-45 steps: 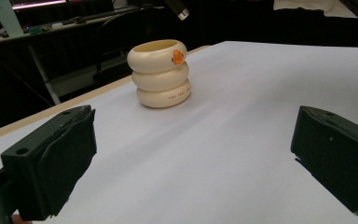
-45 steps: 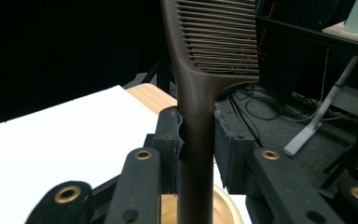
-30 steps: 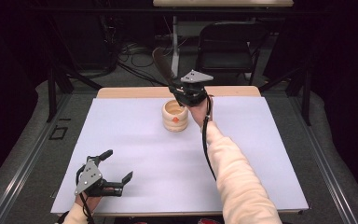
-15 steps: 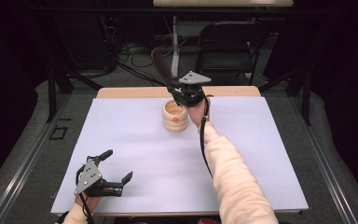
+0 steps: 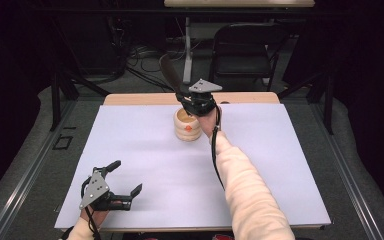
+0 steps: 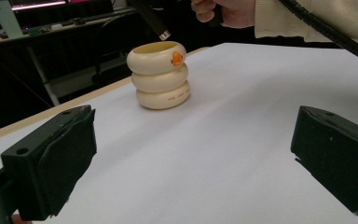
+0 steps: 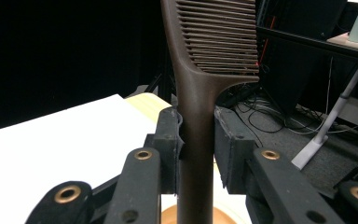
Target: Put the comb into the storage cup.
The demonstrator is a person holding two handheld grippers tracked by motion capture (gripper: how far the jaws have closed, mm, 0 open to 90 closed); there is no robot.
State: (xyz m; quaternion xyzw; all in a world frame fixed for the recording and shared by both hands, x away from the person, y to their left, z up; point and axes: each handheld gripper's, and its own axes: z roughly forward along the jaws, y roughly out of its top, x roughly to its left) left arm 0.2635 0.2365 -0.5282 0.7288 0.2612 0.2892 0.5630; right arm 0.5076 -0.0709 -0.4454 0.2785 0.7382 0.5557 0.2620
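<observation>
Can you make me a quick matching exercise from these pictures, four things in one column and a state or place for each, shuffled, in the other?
Things:
1. comb
2. cream holder
3. left gripper
4. right gripper

States or places:
A. open, near the table's front left corner
B. standing near the table's far edge
C. clamped by its handle, teeth end up
D. shut, above the holder

Pairs: 1-C, 2-B, 3-A, 4-D

White table (image 5: 145, 150); black folding chair (image 5: 245, 47) beyond; cables (image 5: 140, 55) on floor.
</observation>
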